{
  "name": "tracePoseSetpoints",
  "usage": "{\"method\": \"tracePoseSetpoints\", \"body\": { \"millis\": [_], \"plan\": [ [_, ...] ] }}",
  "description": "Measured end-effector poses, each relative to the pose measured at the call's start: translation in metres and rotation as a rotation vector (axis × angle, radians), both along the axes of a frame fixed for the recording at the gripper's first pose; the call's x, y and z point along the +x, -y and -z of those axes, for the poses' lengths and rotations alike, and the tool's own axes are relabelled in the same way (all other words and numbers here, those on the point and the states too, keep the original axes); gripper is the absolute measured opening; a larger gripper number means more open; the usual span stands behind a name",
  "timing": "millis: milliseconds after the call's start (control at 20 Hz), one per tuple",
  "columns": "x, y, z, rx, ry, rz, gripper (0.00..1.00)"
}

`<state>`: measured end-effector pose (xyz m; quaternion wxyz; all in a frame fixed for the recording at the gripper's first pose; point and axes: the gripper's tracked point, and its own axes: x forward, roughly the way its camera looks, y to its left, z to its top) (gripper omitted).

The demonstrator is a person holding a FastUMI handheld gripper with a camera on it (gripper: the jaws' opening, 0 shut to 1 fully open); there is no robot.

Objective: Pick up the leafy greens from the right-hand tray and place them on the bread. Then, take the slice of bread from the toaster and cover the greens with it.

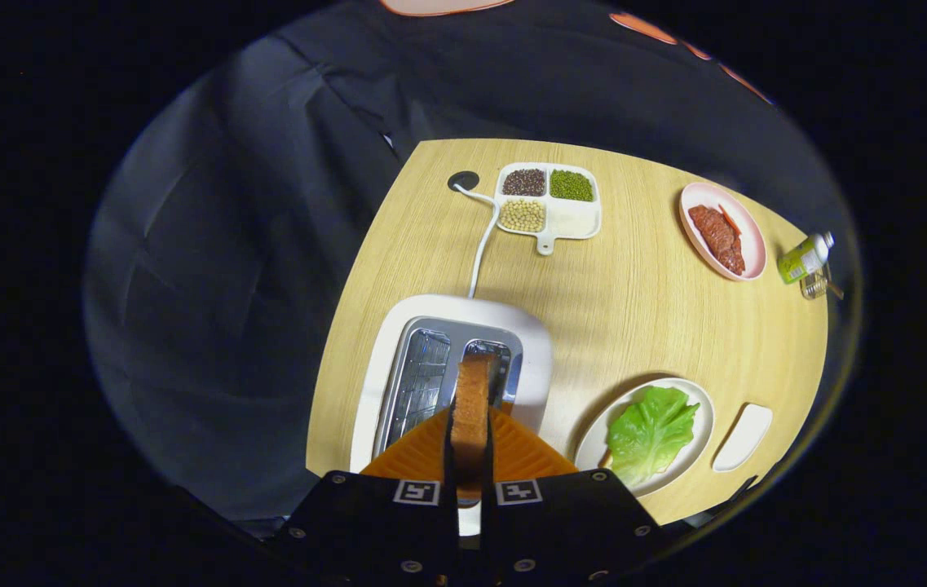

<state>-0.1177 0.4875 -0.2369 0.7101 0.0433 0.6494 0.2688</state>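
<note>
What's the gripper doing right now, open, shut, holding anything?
Gripper: shut on the bread slice, both orange fingers pressed to its sides, held edge-on over the toaster.

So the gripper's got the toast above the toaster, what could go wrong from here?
1. The hand-held gripper pinches the bread slice by its thin faces, so it may tilt or slip during the carry.
2. The slice sits just above the toaster slot and could catch on its rim.
3. The lettuce leaf overhangs its plate, so covering it may push it off.
</note>
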Motion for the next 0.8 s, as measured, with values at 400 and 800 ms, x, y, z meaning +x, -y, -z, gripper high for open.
{"method": "tracePoseSetpoints", "body": {
  "millis": [400,800],
  "plan": [
    [0.009,0.047,-0.056,0.236,-0.038,0.134,0.1],
    [0.026,0.17,-0.067,0.272,0.06,0.224,0.09]
  ]
}}
